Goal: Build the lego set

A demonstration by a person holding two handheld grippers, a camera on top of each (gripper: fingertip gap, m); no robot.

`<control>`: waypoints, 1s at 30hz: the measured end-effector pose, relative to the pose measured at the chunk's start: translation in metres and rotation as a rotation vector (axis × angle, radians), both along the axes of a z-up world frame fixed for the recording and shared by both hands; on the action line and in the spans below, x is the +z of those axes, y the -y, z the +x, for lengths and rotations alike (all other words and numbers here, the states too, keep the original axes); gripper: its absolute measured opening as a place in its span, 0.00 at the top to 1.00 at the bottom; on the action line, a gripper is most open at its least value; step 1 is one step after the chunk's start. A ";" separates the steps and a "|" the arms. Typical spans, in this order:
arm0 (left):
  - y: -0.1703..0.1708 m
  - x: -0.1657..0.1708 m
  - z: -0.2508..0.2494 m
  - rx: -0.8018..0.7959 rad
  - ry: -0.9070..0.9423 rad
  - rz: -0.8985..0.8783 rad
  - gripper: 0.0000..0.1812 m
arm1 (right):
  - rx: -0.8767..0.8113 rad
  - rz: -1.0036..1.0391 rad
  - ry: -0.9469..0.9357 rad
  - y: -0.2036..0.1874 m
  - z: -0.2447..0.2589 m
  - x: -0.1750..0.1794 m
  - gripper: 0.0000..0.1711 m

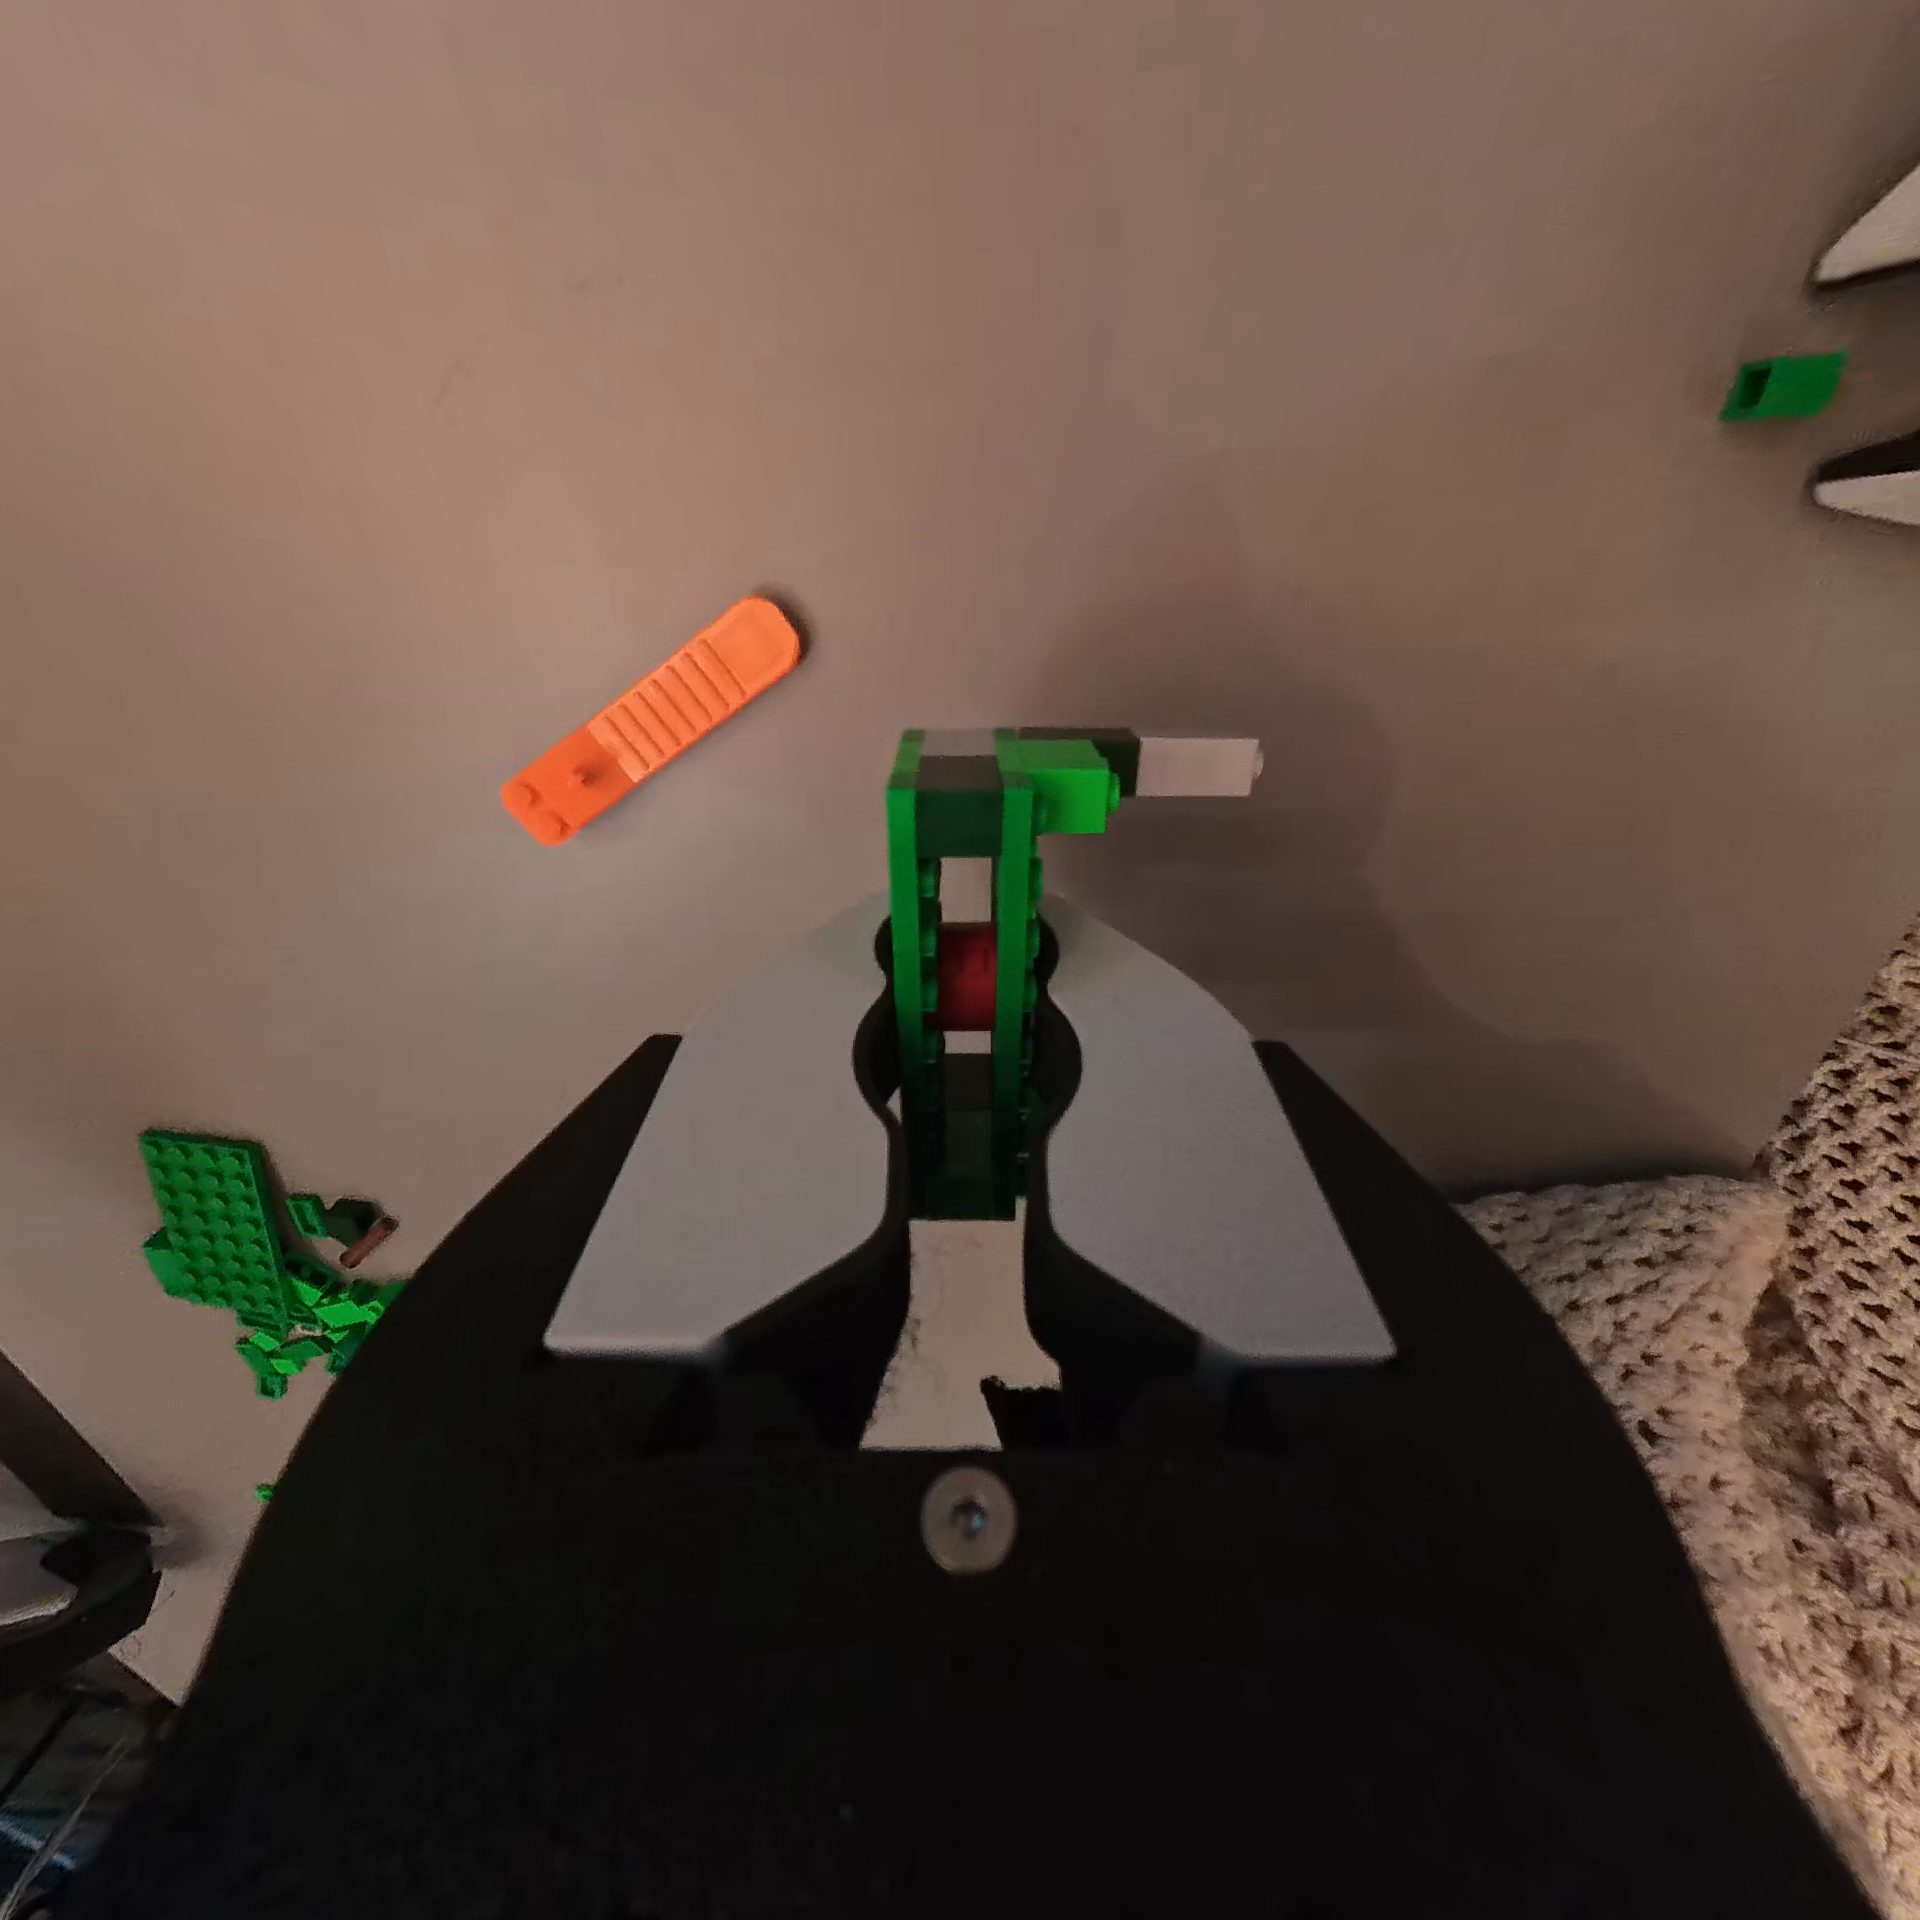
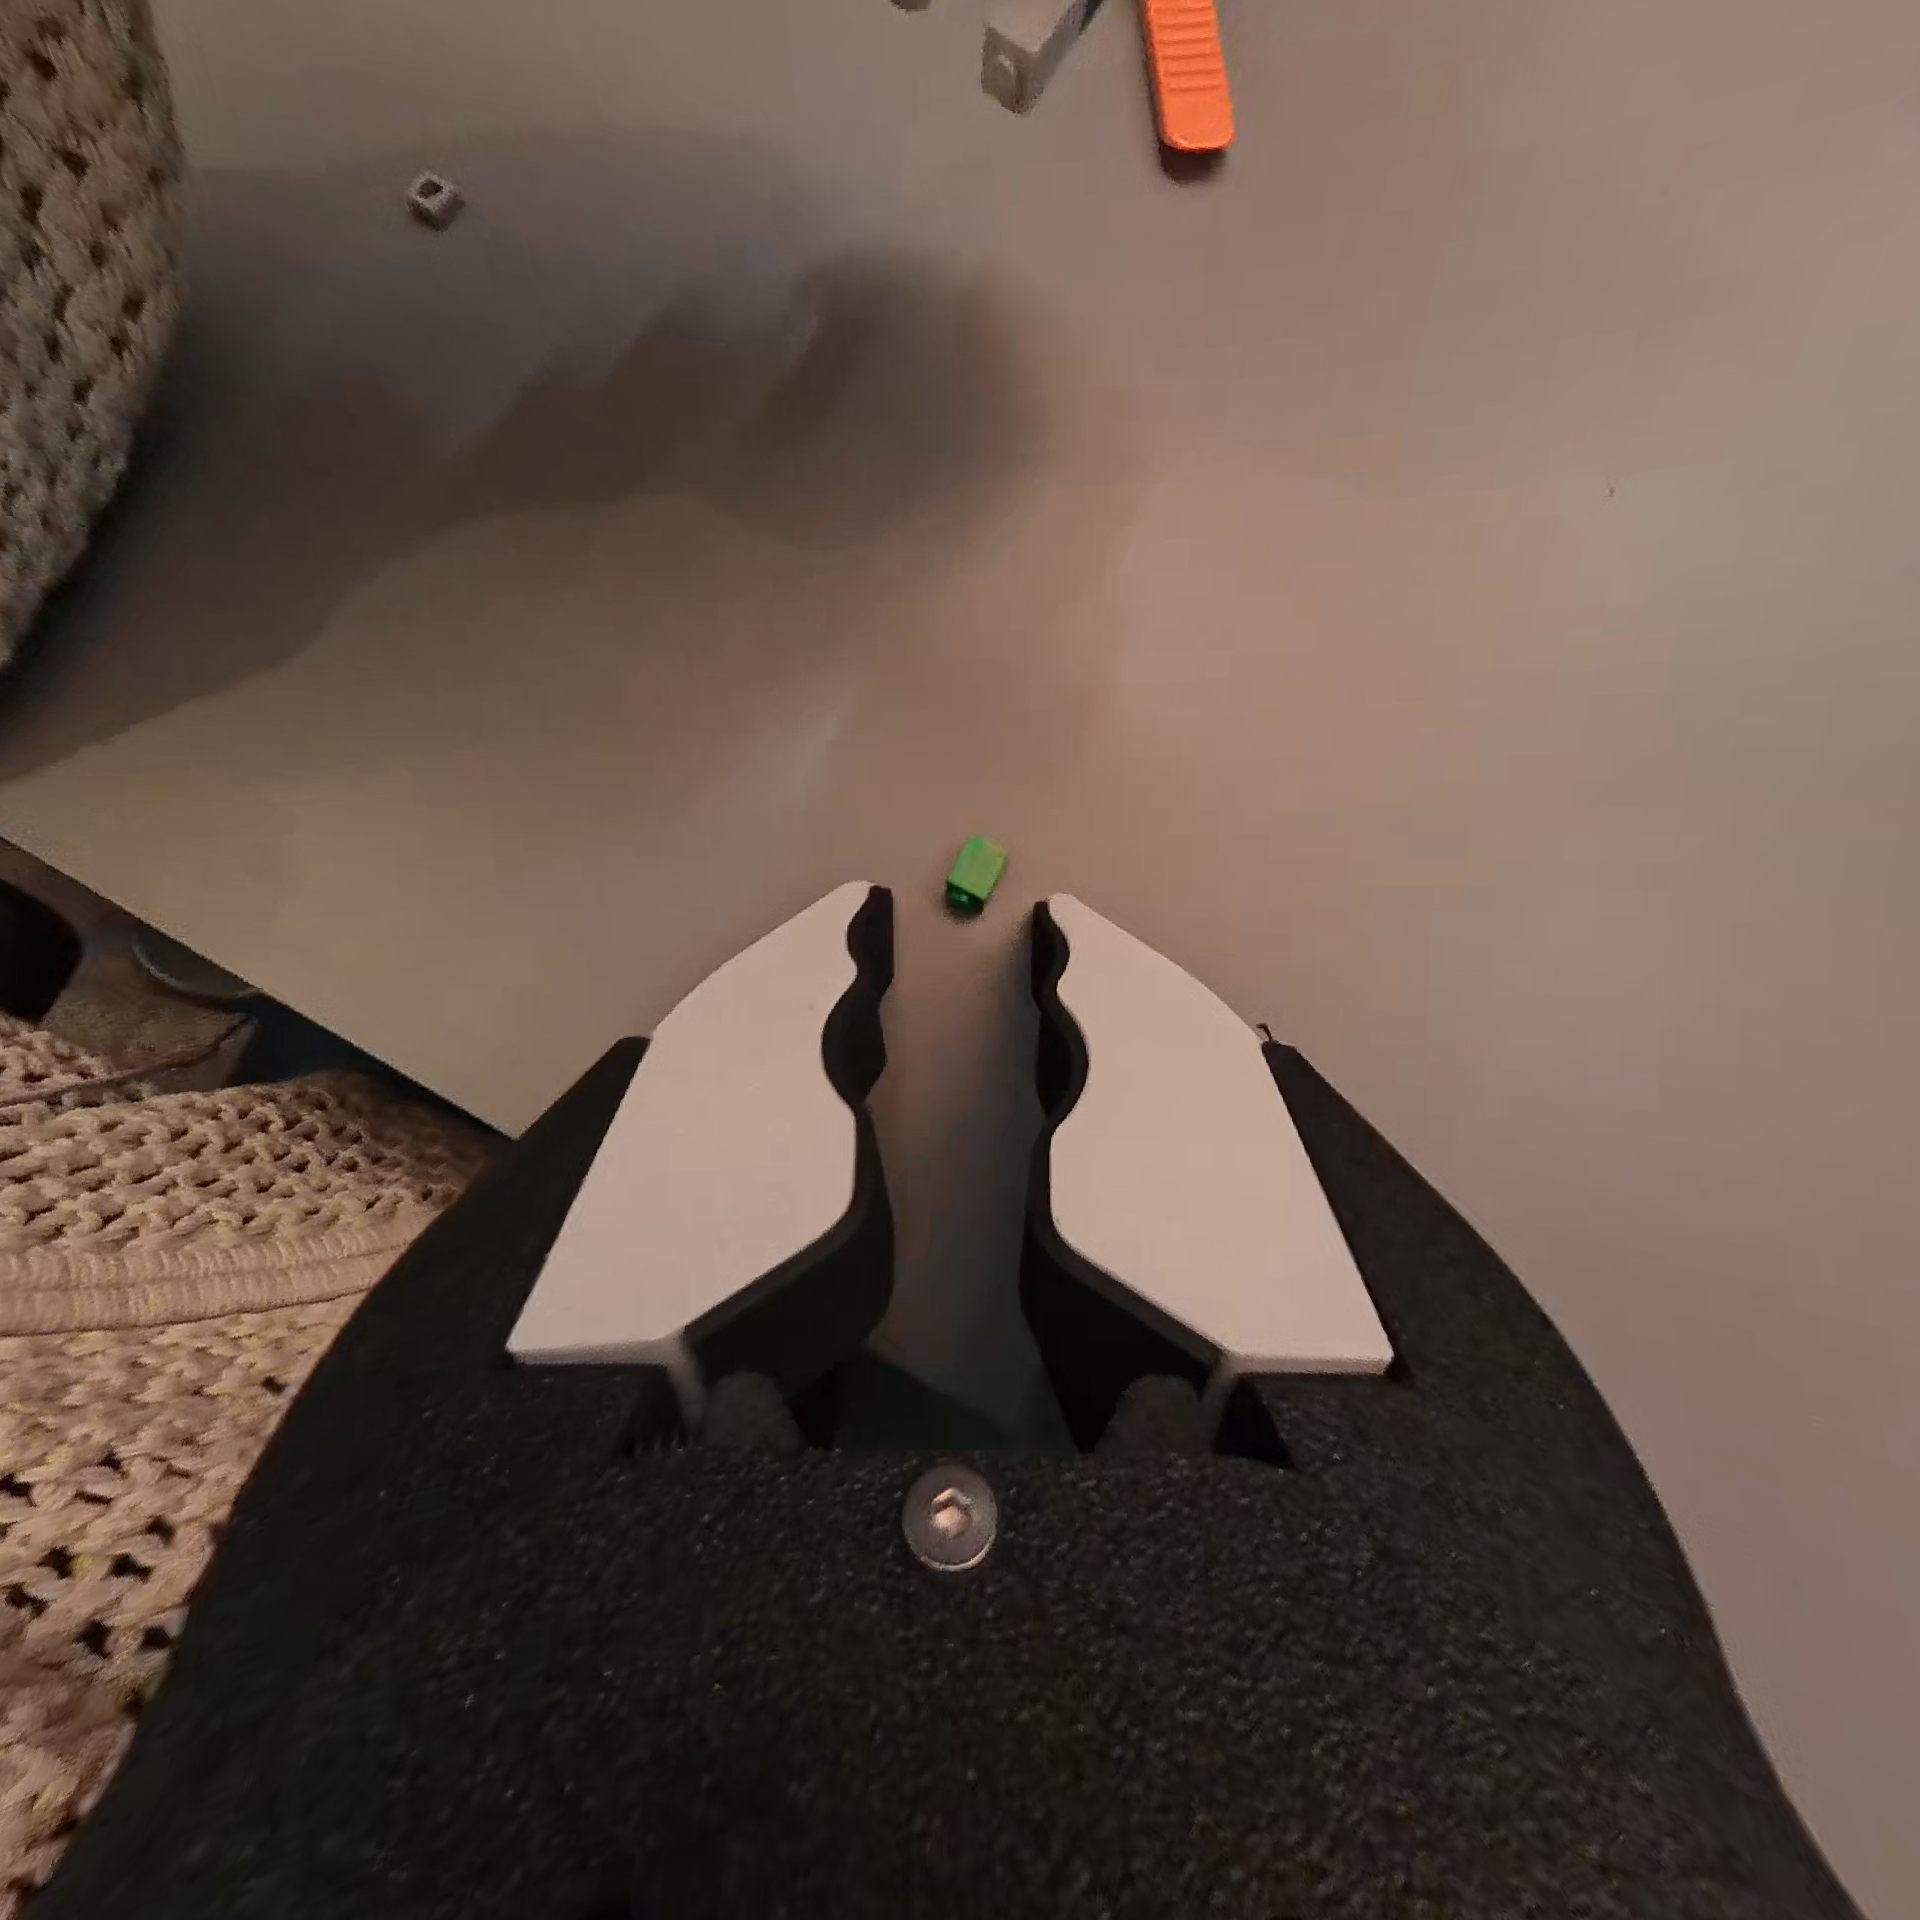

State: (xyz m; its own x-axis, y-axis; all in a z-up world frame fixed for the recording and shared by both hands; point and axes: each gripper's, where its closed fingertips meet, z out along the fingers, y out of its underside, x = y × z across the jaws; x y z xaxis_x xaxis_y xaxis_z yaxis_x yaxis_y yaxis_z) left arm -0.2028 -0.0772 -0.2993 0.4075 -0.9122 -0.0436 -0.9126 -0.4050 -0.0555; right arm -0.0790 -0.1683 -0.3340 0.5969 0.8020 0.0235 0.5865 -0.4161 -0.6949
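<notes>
My left gripper (image 1: pixel 961 935) is shut on a tall green lego build (image 1: pixel 961 831) with a red piece in its middle and a grey bar sticking out to the right at its top. It is held above the table. My right gripper (image 2: pixel 961 909) is open, its tips just short of a small green brick (image 2: pixel 975 876) that lies on the table. That same green brick (image 1: pixel 1782 387) shows at the far right of the left wrist view, between the right gripper's fingertips (image 1: pixel 1870 239).
An orange brick separator (image 1: pixel 652 719) lies left of the build; it also shows in the right wrist view (image 2: pixel 1184 73). A heap of green plates and bricks (image 1: pixel 260 1262) lies at the left. A small grey piece (image 2: pixel 434 197) sits far left. A knitted cloth (image 1: pixel 1714 1455) borders the table. One gripper's finger ends stand about 15 cm off the other's. My left gripper's tips are some 7 cm from the orange brick separator (image 1: pixel 652 719).
</notes>
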 end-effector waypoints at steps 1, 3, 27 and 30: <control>0.000 -0.001 0.001 -0.001 0.000 -0.003 0.89 | 0.004 0.013 0.012 -0.001 -0.001 0.000 0.87; 0.001 -0.002 0.003 -0.008 0.006 -0.009 0.89 | 0.010 0.031 0.028 -0.004 -0.002 0.000 0.90; -0.026 -0.038 0.056 0.181 0.107 0.016 0.89 | -0.034 0.223 -0.068 -0.109 -0.031 0.024 0.95; -0.025 -0.038 0.057 0.178 0.096 0.018 0.89 | -0.031 0.216 -0.060 -0.110 -0.033 0.024 0.95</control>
